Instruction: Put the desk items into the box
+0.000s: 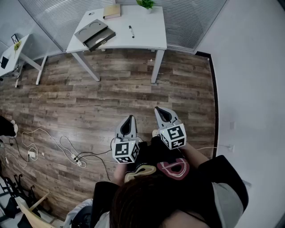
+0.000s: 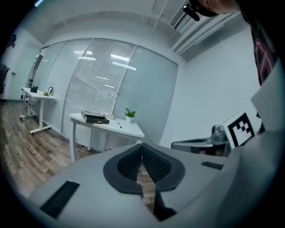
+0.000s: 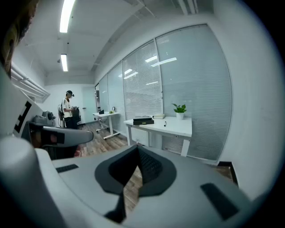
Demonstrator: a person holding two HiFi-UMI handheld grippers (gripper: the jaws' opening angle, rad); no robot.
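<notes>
A white desk [image 1: 147, 33] stands far ahead across the wood floor. On it lie a grey open box [image 1: 94, 33], a tan book [image 1: 111, 11], a black pen [image 1: 132, 31] and a small potted plant [image 1: 145, 4]. My left gripper [image 1: 129, 119] and right gripper [image 1: 161, 111] hover side by side close to my body, well short of the desk. Both are shut with nothing between the jaws. The left gripper view shows the box [image 2: 95, 118] and plant [image 2: 130, 114] beyond its closed tips [image 2: 142, 147]. The right gripper view shows the box [image 3: 143, 120], pen [image 3: 165, 124] and plant [image 3: 180, 109].
A second white desk [image 1: 18, 49] stands at the far left. Cables and a power strip [image 1: 75, 158] lie on the floor to my left. A white wall runs along the right. A person [image 3: 68, 109] stands far off in the right gripper view.
</notes>
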